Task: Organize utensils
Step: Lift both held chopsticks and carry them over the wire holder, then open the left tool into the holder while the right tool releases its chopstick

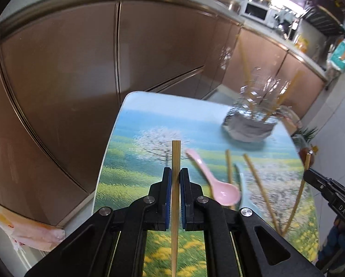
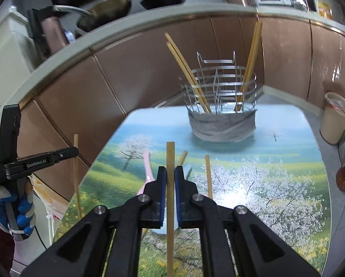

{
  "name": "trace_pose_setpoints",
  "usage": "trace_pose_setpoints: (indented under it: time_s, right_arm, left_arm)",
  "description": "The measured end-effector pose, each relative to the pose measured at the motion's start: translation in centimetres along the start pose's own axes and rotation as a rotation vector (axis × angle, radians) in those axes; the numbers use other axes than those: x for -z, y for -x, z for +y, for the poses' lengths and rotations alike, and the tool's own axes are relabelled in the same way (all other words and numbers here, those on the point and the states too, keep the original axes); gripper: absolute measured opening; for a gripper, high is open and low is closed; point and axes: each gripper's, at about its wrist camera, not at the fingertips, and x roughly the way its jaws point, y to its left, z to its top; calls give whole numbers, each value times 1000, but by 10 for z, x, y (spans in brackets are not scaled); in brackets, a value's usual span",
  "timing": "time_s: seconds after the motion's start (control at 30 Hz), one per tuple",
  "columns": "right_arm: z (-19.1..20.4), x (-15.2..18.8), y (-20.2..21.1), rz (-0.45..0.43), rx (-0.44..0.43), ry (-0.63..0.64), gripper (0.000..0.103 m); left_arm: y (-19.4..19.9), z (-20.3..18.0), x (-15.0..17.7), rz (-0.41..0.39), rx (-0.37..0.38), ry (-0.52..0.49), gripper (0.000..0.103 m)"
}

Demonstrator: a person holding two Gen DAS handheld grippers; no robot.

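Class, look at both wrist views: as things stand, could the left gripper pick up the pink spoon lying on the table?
Probably not yet. The left gripper is shut on a chopstick, so its jaws are occupied. Nothing lies over the pink spoon itself, so the way looks free otherwise.

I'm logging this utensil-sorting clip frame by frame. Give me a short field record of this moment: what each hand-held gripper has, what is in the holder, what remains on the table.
left hand-held gripper: shut on a chopstick
right hand-held gripper: shut on another chopstick
wire holder: upright at the table's far end, chopsticks leaning inside on both sides
pink spoon: lying on the table
pale blue spoon: beside the pink spoon, partly hidden
loose chopsticks: lying on the table
table: landscape print top
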Motion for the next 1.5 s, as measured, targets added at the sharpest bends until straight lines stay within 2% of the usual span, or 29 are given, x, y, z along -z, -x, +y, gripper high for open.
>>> trace_pose_setpoints:
  time_s: [0.2,0.37,0.57,0.7,0.8,0.93,1.03,1.17,1.33,1.43,1.5]
  right_arm:
    - [16,3,44,-82,-10,23,6]
    - [26,-17,77,-166,-15,50,6]
    - [29,-88,115,-305,-2,98,6]
    - [27,-141,127,-395,14,131,6]
    - [21,-176,124,-448,28,145,6]
    - [8,-209,108,-501,69,164,6]
    - [-7,-225,82,-524,104,170,6]
    - [-31,-229,44,-532,135,156,6]
    - [-57,-217,-2,-538,149,127,6]
    - [-67,-207,-23,-525,164,121,6]
    - [-71,-198,-34,-511,163,117,6]
  left_arm:
    - [38,-23,6,-72,43,-22,6]
    - [75,-48,-15,-160,98,-47,6]
    - [112,-83,-79,-305,177,-54,6]
    - [117,-108,-128,-391,215,-59,6]
    - [105,-126,-165,-442,257,-47,6]
    - [74,-145,-199,-497,268,-40,6]
    - [41,-152,-211,-519,263,-20,6]
    - [-6,-157,-215,-531,227,-3,6]
    - [-59,-160,-206,-544,164,9,6]
    - [-77,-161,-194,-583,128,-10,6]
    - [-87,-163,-192,-577,125,-10,6]
